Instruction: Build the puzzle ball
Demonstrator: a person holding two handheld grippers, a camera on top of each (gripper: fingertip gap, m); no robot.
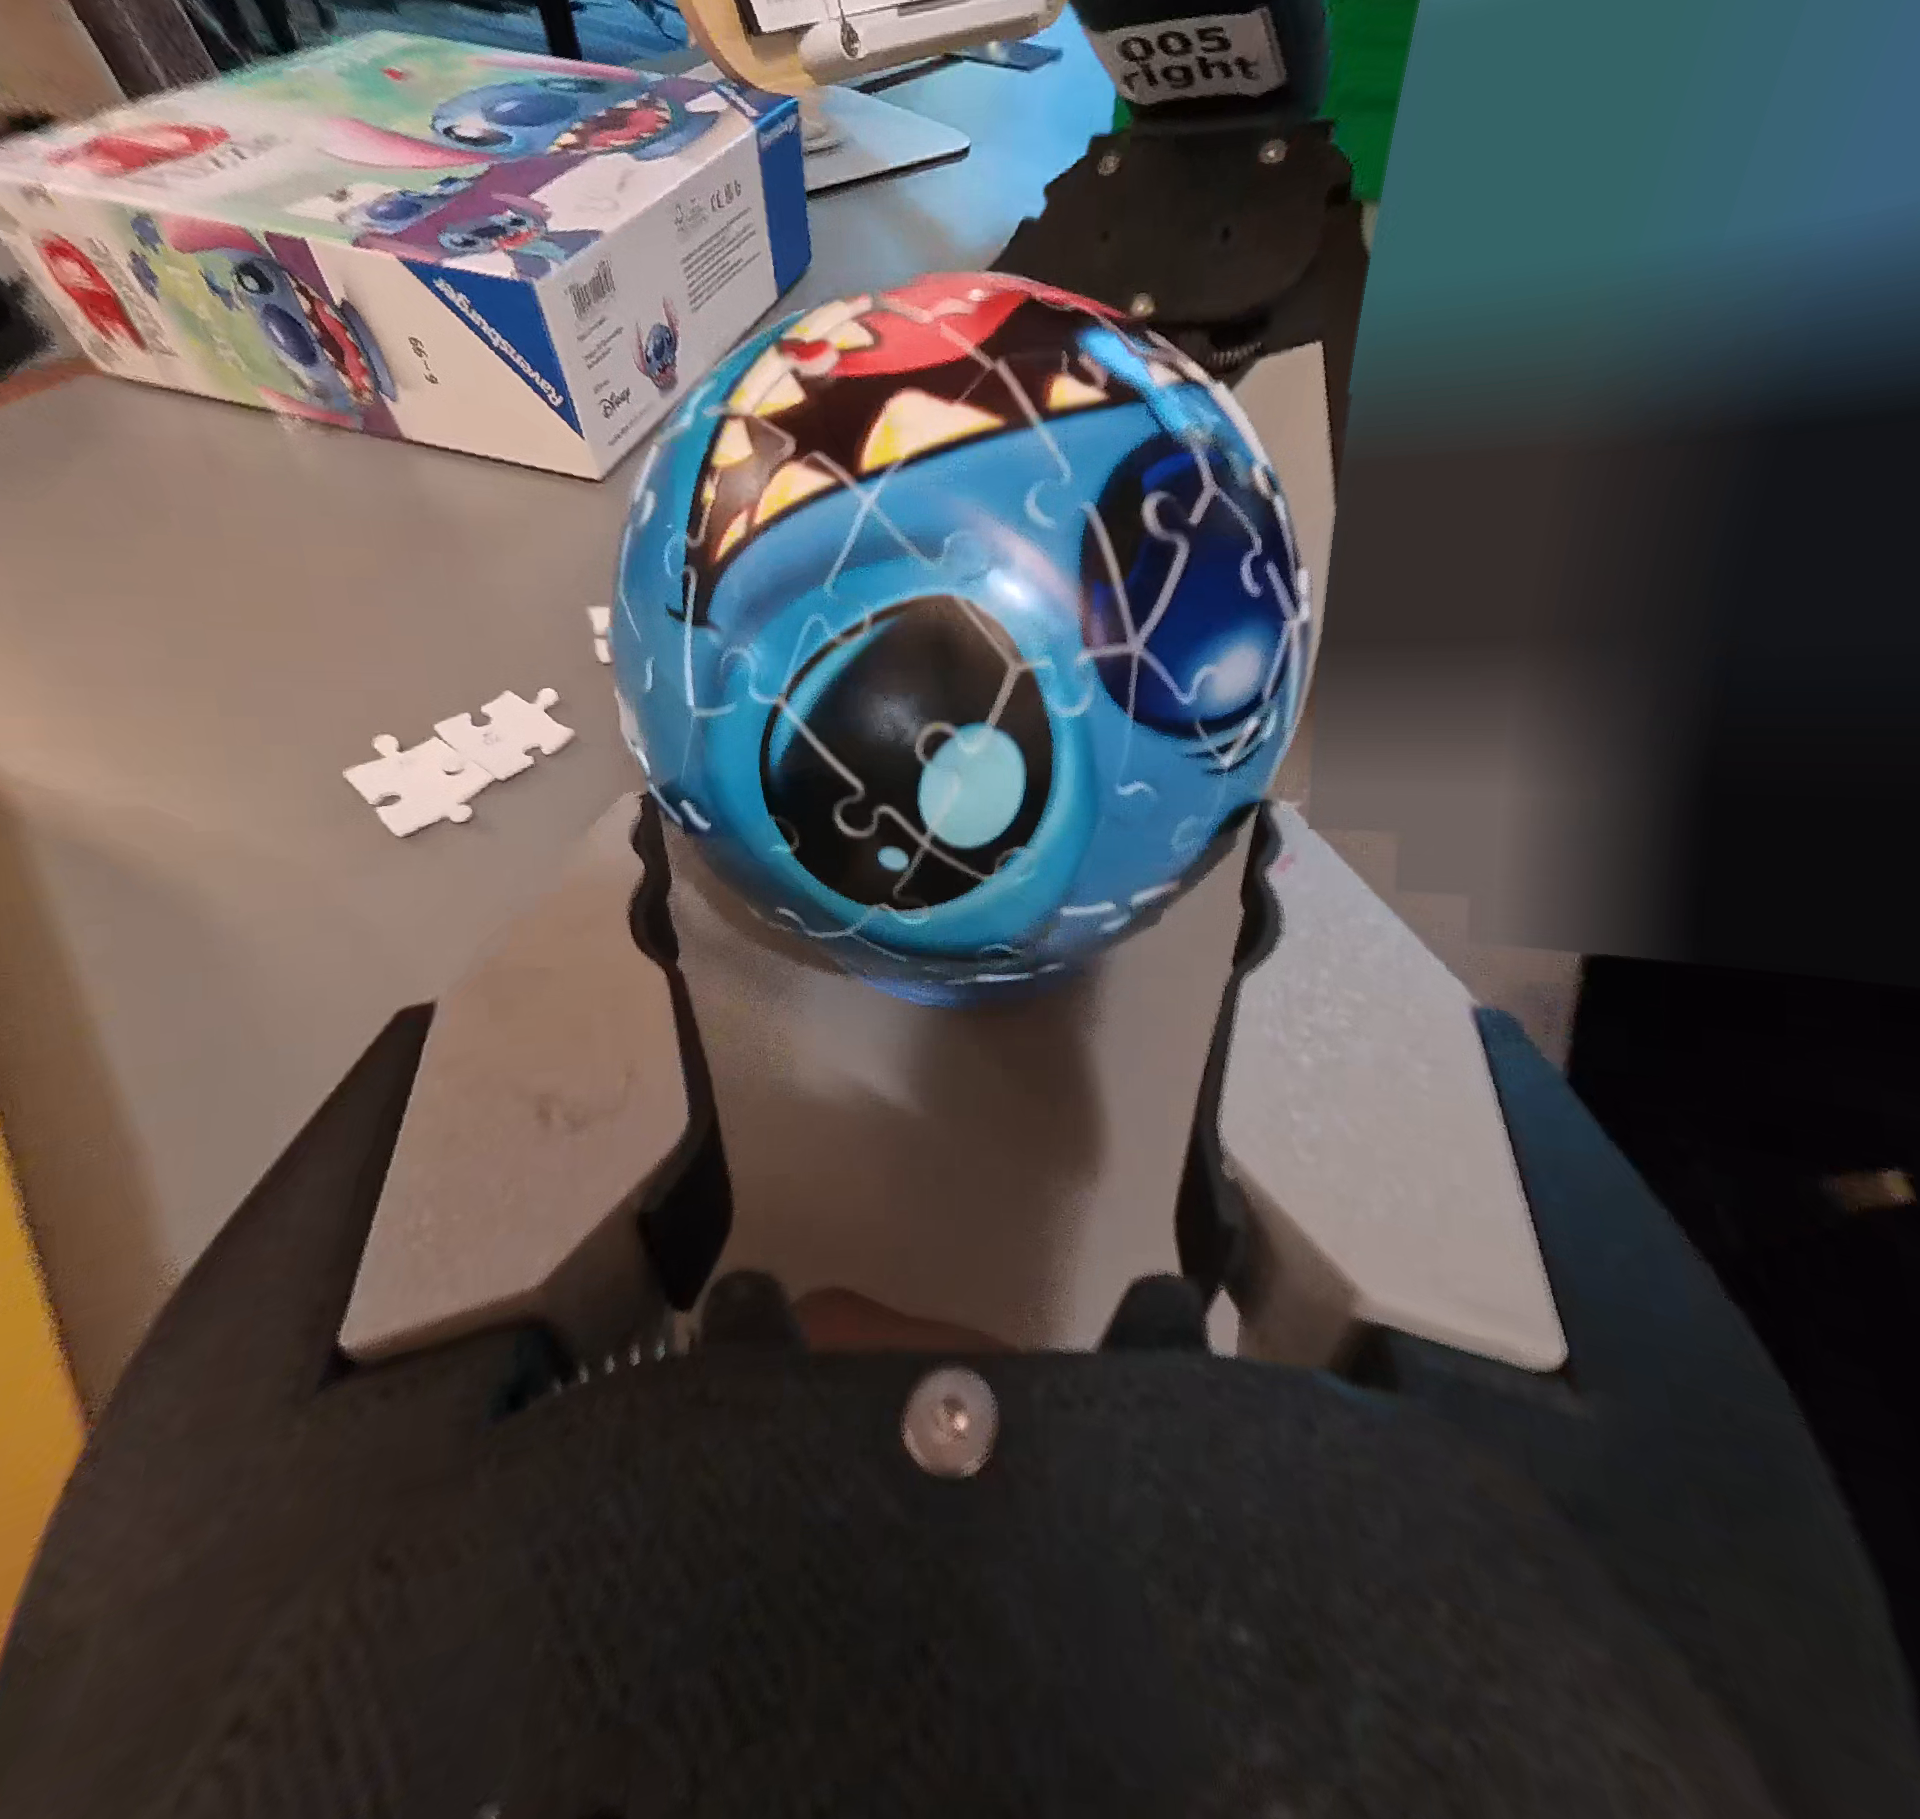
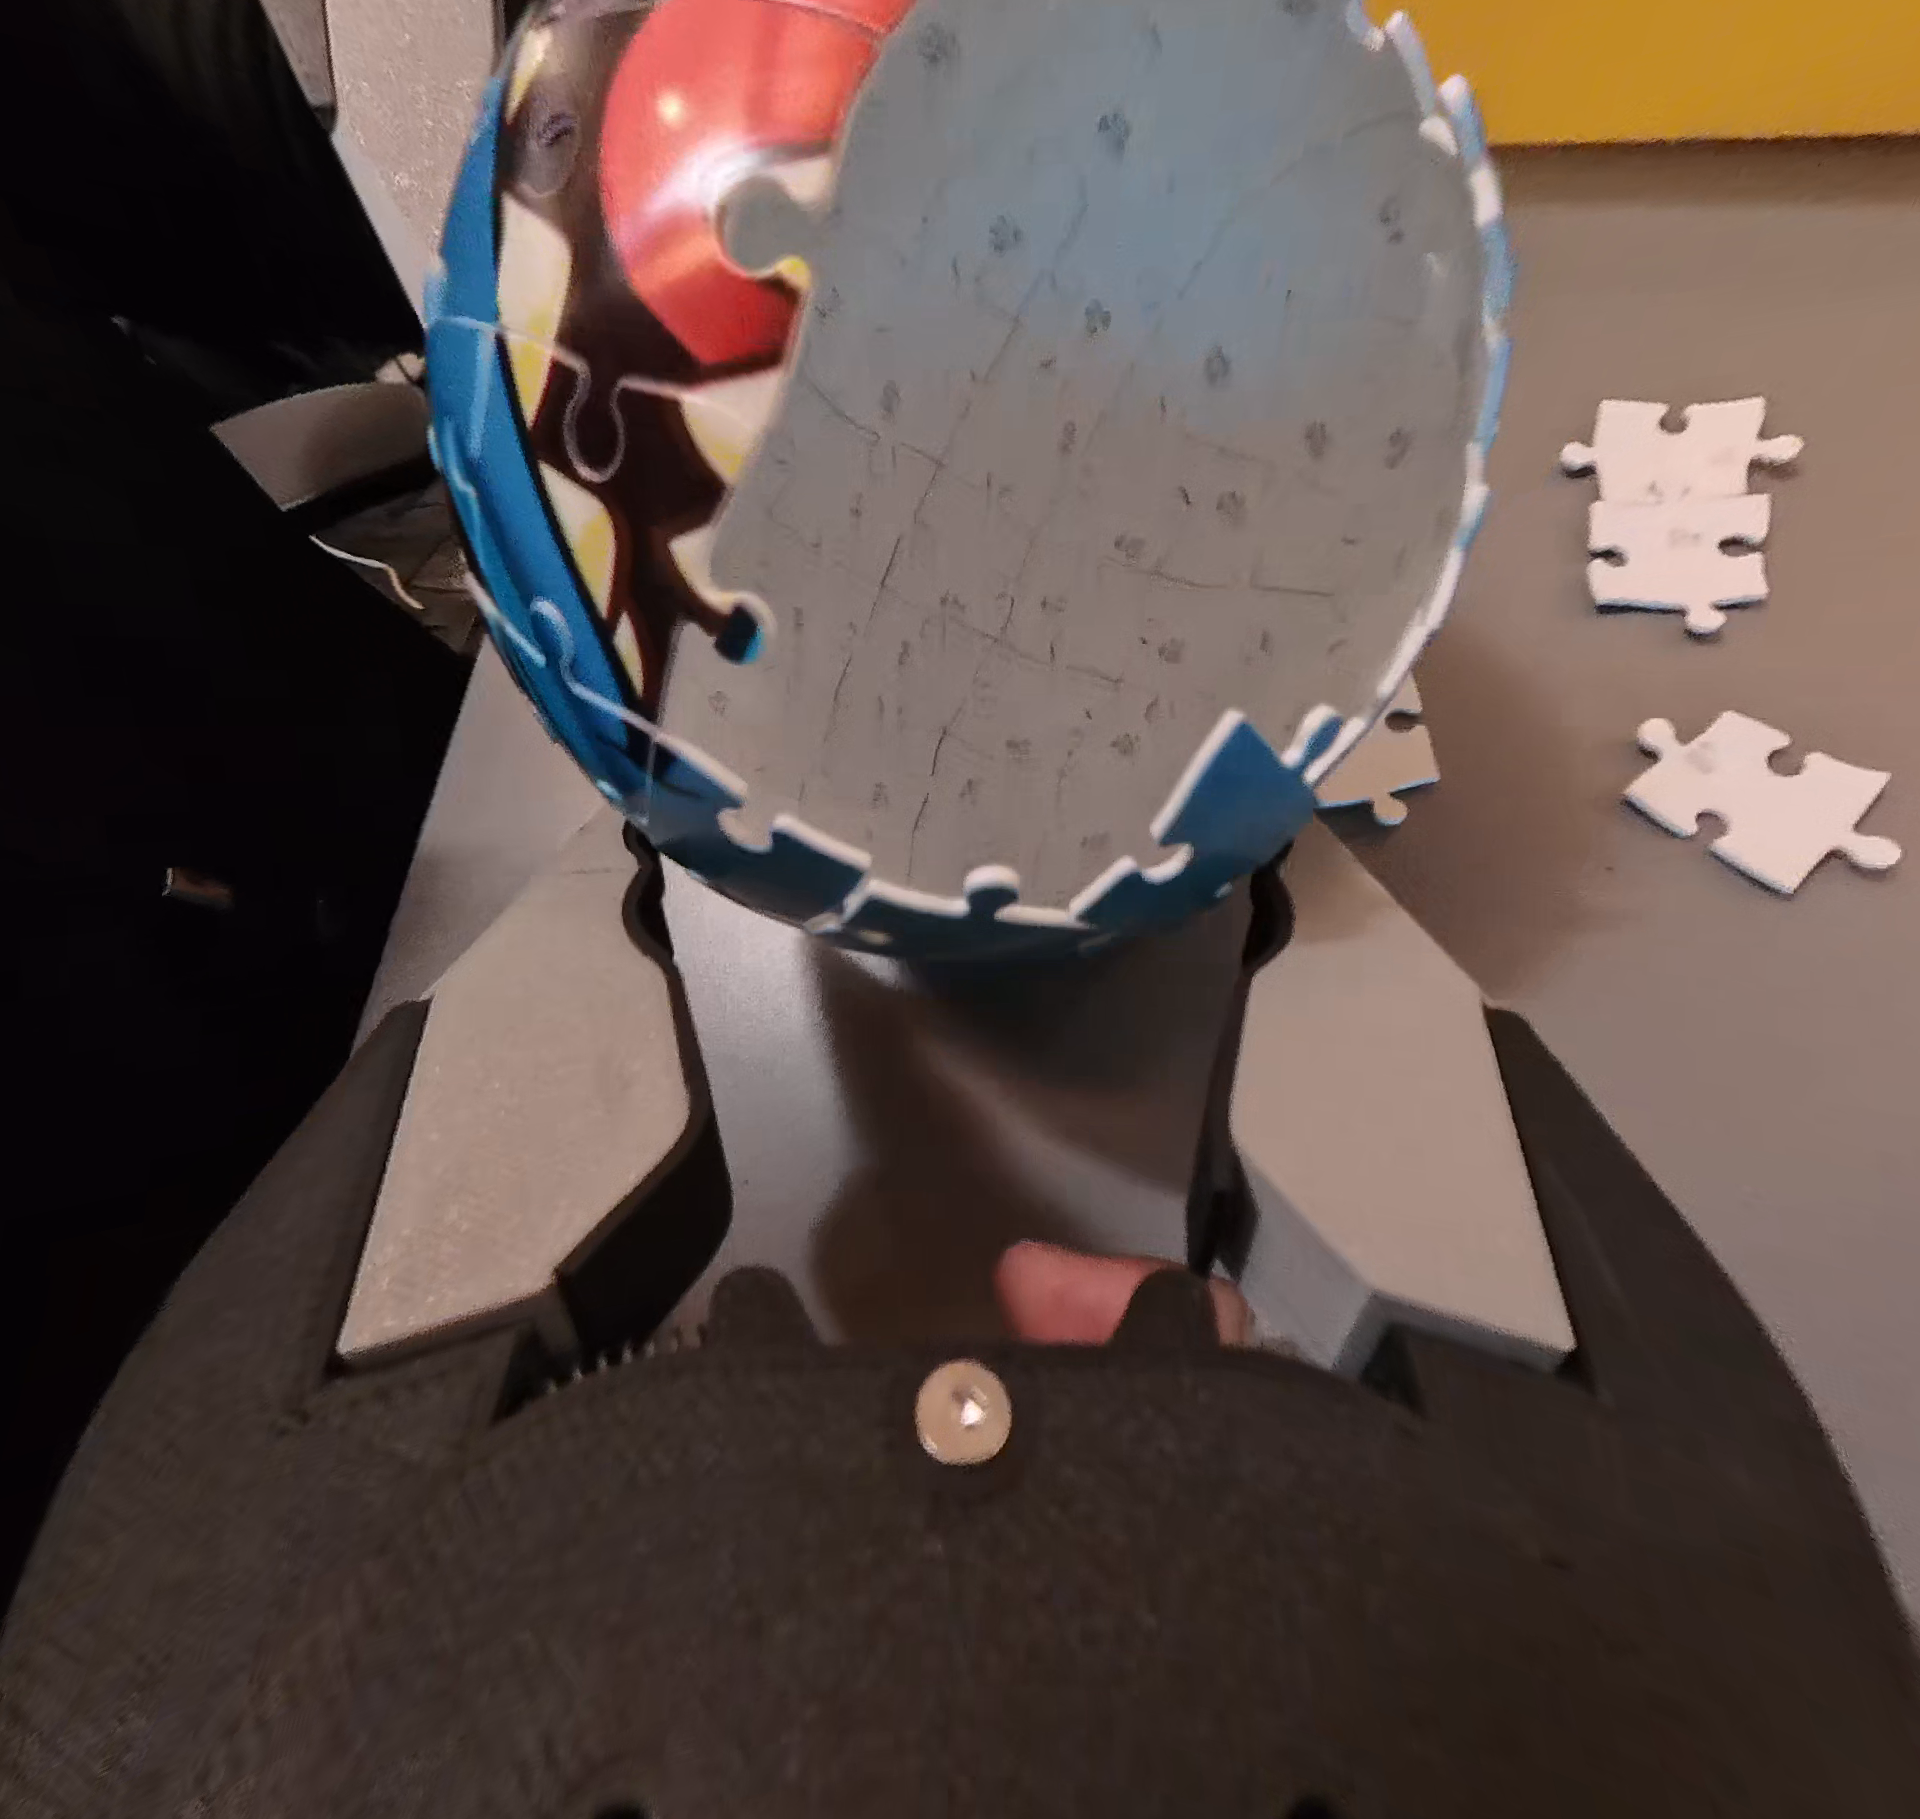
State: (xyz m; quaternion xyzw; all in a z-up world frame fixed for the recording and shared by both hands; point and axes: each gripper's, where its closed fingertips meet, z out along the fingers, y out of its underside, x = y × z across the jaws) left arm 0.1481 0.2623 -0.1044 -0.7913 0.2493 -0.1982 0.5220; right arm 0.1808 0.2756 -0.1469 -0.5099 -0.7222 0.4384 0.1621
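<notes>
You are gripping the puzzle ball (image 1: 961, 626) between both grippers: left gripper (image 1: 954, 850) and right gripper (image 2: 958, 881) are each clamping its lower edge.

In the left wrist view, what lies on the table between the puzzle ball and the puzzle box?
Only bare grey table separates the puzzle ball from the puzzle box in the left wrist view; the joined white pieces lie nearer the camera, outside that stretch.

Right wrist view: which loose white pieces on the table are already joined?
The joined pair, farther along the table, beside the ball: two pieces interlocked one above the other. The single piece, nearer the camera, lies apart and alone.
</notes>
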